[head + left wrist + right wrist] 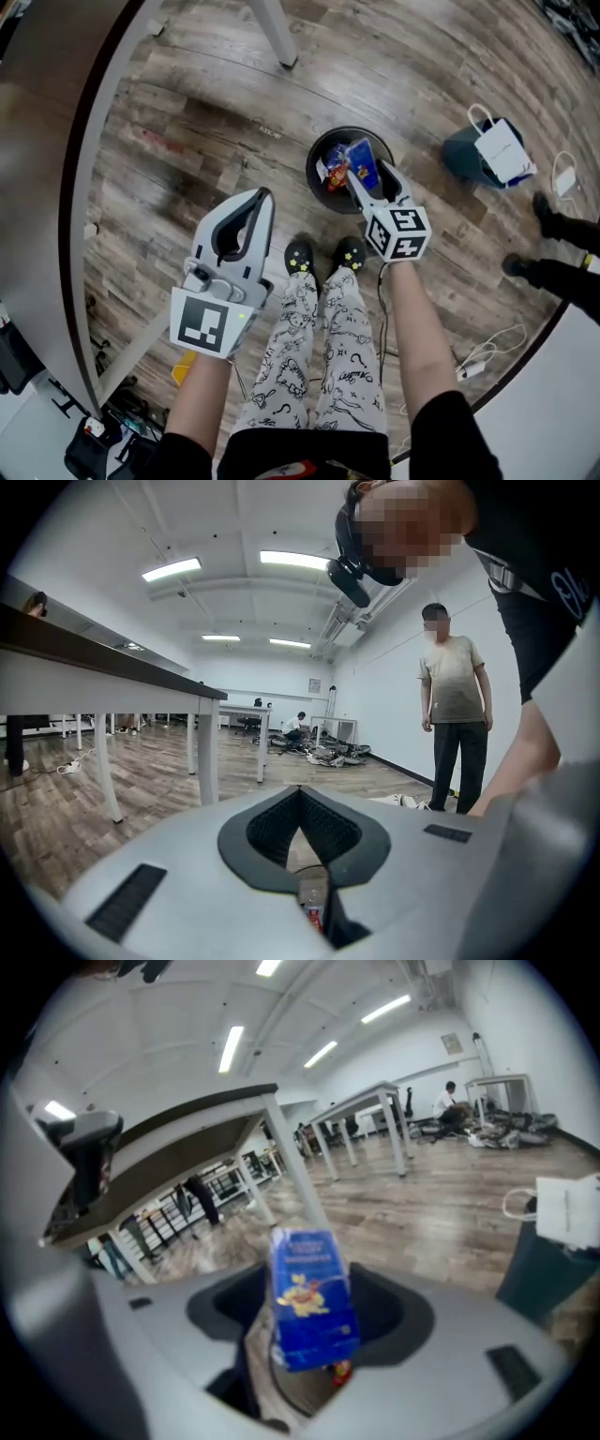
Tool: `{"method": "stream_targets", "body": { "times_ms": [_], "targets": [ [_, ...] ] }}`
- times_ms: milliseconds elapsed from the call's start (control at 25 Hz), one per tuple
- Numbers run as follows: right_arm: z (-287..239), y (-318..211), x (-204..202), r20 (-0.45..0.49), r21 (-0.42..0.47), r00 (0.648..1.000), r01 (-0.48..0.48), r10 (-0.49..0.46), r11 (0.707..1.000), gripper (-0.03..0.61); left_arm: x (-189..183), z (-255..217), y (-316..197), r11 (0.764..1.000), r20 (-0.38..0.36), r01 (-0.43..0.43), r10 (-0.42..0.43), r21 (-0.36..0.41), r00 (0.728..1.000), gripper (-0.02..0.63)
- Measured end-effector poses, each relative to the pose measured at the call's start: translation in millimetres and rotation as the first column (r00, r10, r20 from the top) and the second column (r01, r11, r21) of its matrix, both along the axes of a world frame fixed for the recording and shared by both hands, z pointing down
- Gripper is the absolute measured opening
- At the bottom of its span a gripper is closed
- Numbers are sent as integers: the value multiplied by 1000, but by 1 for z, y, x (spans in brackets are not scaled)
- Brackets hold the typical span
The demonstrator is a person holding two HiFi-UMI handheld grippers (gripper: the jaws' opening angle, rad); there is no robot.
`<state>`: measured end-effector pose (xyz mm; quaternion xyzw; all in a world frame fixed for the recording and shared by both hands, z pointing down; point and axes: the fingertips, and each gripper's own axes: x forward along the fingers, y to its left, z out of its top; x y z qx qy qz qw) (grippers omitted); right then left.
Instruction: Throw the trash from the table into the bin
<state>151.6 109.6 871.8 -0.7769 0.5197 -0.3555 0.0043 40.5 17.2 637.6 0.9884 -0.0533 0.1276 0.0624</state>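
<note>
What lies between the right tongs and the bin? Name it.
A blue packet, gripped by the right tongs, over the bin; the head view shows it.

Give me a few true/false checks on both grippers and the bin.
1. The right gripper holds a blue packet. True.
2. The left gripper grips a bottle. False: its jaws are together with nothing between them.
3. The bin is empty. False: wrappers lie inside it.
4. The bin stands on the wood floor, ahead of the person's shoes. True.
</note>
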Motion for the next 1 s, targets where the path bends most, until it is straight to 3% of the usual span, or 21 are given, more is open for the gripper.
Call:
{"method": "stream_targets", "body": {
  "times_ms": [240,480,520,560,640,760,1000],
  "targets": [
    [7,-4,-1,23,-10,1000,10,-10,1000,272,3,3,-7,1000,13,11,-11,-13,1000,6],
    [-53,-1,11,-39,88,998,-37,40,995,270,2,-12,-14,999,-5,33,-33,-19,999,6],
    [-69,0,15,-70,103,996,-41,48,994,222,2,-17,-15,999,-12,39,-39,-20,999,6],
    [-85,1,18,-104,117,993,-45,57,992,93,1,-22,-14,999,-16,43,-44,-23,999,6],
    [-118,0,20,-149,159,986,-51,75,986,6,-1,-32,-15,999,-18,40,-41,-23,999,8],
    [-165,0,26,-173,223,980,-59,99,973,5,-2,-54,-13,1000,-28,19,-19,9,999,6],
    [-251,8,32,-214,282,971,-46,110,958,5,-9,-109,-18,997,-58,55,-52,60,997,6]
  ]
}}
